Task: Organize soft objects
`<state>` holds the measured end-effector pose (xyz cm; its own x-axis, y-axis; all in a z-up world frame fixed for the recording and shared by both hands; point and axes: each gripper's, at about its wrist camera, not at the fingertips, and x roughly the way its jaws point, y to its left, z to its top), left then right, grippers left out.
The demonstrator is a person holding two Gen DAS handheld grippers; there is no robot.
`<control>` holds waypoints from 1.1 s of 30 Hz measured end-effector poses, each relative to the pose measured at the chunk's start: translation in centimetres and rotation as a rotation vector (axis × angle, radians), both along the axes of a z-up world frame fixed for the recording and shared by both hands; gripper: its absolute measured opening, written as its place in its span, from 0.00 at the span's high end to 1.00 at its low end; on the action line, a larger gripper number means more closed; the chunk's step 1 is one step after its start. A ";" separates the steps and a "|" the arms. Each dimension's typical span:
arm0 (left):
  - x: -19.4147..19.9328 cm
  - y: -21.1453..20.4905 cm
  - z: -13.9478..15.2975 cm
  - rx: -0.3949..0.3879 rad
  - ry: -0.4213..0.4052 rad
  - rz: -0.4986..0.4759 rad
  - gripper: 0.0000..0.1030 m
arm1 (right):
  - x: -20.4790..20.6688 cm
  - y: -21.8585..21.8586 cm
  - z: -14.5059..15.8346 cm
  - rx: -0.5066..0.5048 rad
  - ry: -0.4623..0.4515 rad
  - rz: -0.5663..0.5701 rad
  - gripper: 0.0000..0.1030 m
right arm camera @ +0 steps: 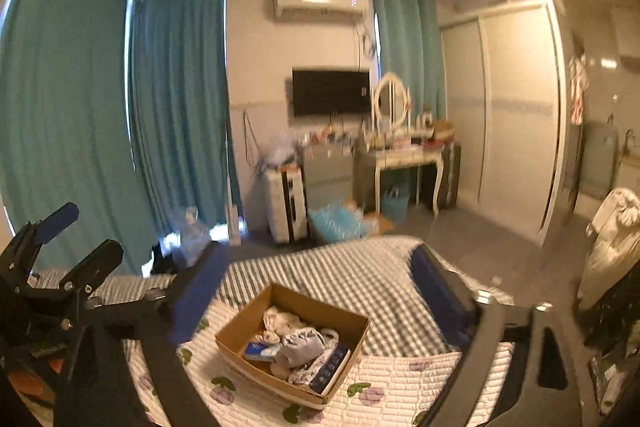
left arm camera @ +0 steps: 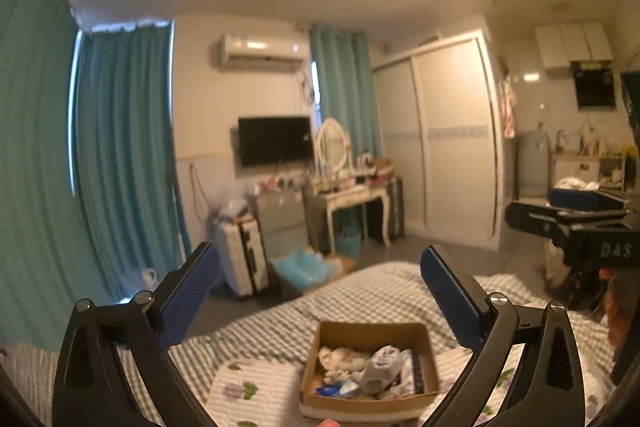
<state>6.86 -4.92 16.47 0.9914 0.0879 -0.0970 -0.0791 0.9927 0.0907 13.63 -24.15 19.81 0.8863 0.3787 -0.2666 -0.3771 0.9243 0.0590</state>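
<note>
Holding both grippers above the bed (left arm camera: pixel 360 299), we see the left gripper (left arm camera: pixel 320 291) and the right gripper (right arm camera: pixel 320 287) each with jaws apart and empty. A cardboard box (right arm camera: pixel 256 319) of soft objects (right arm camera: pixel 300 343) rests on the floral quilt (right arm camera: pixel 400 383), below and between the jaws.

I can read only "DAS" in pale letters on the right gripper (left arm camera: pixel 576 223), at my three o'clock.
</note>
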 end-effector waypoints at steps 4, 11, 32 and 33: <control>-2.8 -0.3 0.5 0.032 -0.032 0.011 0.00 | -4.9 -0.4 0.1 0.033 -0.063 -0.055 0.00; -3.7 0.6 -3.4 0.021 -0.027 0.021 0.00 | -7.7 0.0 -4.4 0.083 -0.054 -0.044 0.00; 2.5 4.3 -17.1 -0.090 0.158 0.024 0.00 | -0.6 2.7 -20.1 0.066 0.070 -0.149 0.00; 2.2 4.3 -17.3 -0.089 0.161 0.026 0.00 | -0.5 2.8 -20.1 0.065 0.071 -0.150 0.00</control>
